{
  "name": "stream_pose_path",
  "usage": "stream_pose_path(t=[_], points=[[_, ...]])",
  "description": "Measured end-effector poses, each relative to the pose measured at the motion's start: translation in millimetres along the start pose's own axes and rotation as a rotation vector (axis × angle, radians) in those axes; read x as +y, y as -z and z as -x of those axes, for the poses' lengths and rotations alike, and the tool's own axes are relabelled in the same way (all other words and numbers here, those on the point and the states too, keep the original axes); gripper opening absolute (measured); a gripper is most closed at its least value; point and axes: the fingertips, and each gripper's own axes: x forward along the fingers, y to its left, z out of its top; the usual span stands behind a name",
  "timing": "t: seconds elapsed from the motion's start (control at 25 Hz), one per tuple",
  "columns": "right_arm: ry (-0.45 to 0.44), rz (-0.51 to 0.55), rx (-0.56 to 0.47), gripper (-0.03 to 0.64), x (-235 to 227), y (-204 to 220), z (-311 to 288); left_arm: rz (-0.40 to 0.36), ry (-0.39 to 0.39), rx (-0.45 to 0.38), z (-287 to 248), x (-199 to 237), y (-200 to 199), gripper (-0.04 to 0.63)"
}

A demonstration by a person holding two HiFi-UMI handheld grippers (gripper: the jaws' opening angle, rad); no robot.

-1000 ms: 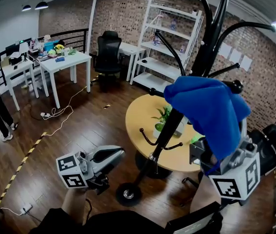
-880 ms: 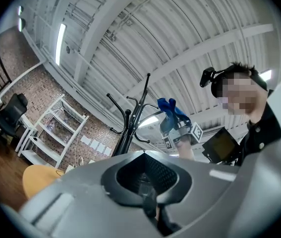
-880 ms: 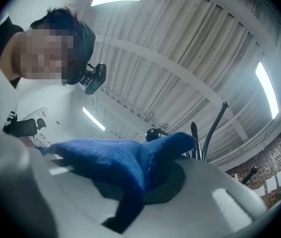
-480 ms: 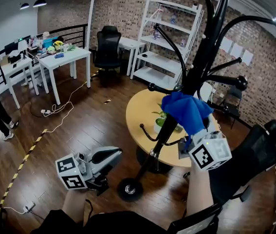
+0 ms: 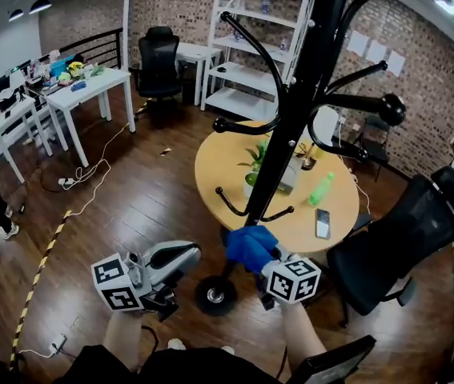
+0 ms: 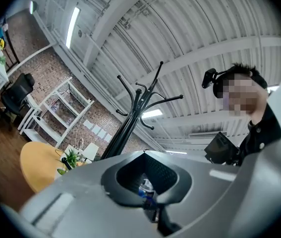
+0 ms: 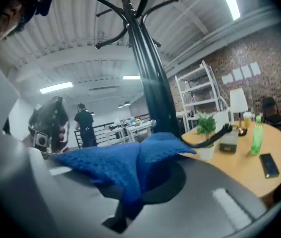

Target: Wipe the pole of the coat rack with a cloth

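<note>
as it is soft and limp, the blue fabric cloth is clamped bunched in the right gripper, low beside the stiff black metal pole; left gripper is closed, empty.

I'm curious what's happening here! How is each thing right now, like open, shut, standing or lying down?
coat rack pole: upright, hooks in view bare.
blue cloth: bunched, held low against the coat rack pole.
right gripper: shut on the blue cloth.
left gripper: shut, empty, apart from the rack.
phone: lying flat on the round table, screen dark.
potted plant: upright on the round table.
</note>
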Motion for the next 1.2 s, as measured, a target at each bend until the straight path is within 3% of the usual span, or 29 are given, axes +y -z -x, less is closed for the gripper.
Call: stream_pose_path(t=[0.12, 0.28, 0.52, 0.64, 0.8, 0.96, 1.12, 1.2], points=[[-0.051, -0.113, -0.028, 0.021, 21, 9, 22, 0.012, -0.012, 0.006, 2, 4, 4, -0.007], [-0.080, -0.126, -0.005, 0.021, 24, 6, 29, 0.017, -0.034, 0.006, 8, 9, 4, -0.006], [0.077, -0.009, -0.045, 0.021, -21, -7, 0, 0.000, -0.036, -0.006, 15, 10, -3, -0.006], [0.086, 0.030, -0.168, 0.022, -17, -66, 8, -0.017, -0.039, -0.022, 21, 9, -10, -0.006], [0.045, 0.187, -0.367, 0.021, 20, -171, 28, -0.041, -0.034, -0.043, 27, 6, -20, -0.008], [0.086, 0.340, -0.551, 0.021, 52, -264, 51, -0.073, -0.025, -0.070, 34, 3, -33, -0.006], [0.108, 0.434, -0.660, 0.021, 87, -319, 73, -0.099, -0.007, -0.108, 40, -3, -47, -0.006], [0.070, 0.456, -0.734, 0.021, 113, -335, 95, -0.116, 0.000, -0.117, 41, -6, -51, -0.006]])
